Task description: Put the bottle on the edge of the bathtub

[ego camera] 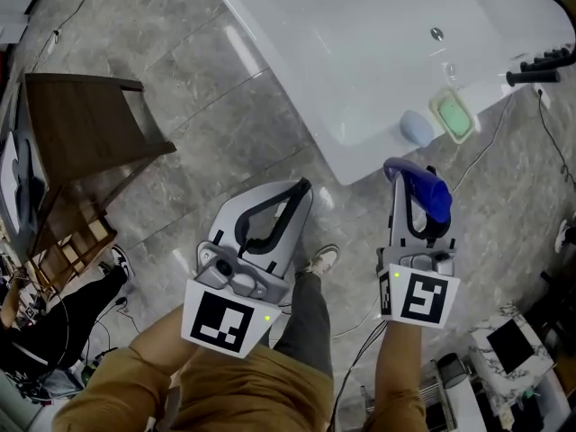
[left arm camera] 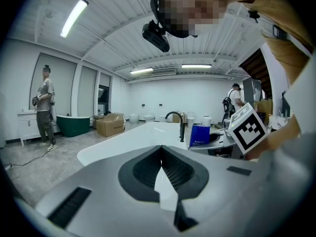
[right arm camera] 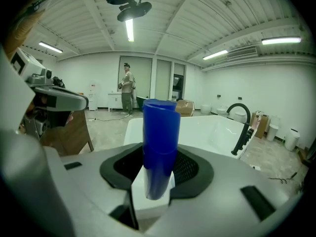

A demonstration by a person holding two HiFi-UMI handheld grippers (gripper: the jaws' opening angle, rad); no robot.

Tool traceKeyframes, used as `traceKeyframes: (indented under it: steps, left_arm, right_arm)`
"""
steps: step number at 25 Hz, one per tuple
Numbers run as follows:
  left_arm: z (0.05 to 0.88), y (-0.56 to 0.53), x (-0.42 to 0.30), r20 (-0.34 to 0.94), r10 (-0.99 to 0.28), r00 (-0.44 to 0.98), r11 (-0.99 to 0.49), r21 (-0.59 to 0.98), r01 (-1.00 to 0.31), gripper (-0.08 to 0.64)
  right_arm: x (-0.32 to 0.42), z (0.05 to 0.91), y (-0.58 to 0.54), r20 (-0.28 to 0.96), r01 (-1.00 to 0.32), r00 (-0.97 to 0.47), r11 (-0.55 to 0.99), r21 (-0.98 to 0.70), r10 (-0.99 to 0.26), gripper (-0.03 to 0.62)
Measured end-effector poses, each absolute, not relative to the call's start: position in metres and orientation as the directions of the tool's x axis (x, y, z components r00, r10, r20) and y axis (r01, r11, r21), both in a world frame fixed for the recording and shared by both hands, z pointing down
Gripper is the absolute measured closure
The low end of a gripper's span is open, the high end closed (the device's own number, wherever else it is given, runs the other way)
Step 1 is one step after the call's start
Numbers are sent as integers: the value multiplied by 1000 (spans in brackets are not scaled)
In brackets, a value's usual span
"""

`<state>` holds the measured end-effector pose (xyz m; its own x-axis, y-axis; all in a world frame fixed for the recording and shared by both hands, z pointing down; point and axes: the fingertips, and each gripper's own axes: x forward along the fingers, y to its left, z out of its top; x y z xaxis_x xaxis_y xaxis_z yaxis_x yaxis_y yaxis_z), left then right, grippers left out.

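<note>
- Right gripper view shows the right gripper [right arm camera: 157,194] pinching the lower part of the blue bottle [right arm camera: 160,142], which stands roughly upright out of the jaws.
- Head view puts the bottle in the air over the floor, just short of the tub's [ego camera: 335,156] near corner and not yet above the rim.
- The left gripper [left arm camera: 161,179] has its jaws pressed together with nothing between them. It seems to have no part in this step, so it is best held off to the side, away from the rim.
- The step in hand looks like the carry and set-down. A green dish [ego camera: 453,115] and a pale blue oval thing [ego camera: 416,128] already sit on the rim near that corner, so aim for a bare flat stretch beside them, without touching either.
- Bring the bottle over the rim first, then lower it with its base level. The bottle is tall and narrow and would likely tip if it lands on one edge.
- The rim looks narrow and glossy, so centre the base across it rather than near the inner slope or the outer drop.
- Spread the jaws only once the base rests fully on the rim, then draw straight back so the pads do not drag the bottle over.
</note>
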<state>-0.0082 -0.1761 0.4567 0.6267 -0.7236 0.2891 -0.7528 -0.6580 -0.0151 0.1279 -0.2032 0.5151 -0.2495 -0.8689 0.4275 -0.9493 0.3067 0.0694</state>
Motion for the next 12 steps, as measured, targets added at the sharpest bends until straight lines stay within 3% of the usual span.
traceKeyframes:
  steps: [12]
  left_arm:
    - [474, -185, -16, 312, -722, 617, -651, -6, -759, 552]
  right_arm:
    - [128, 552, -216, 430, -954, -225, 288, 88, -874, 426]
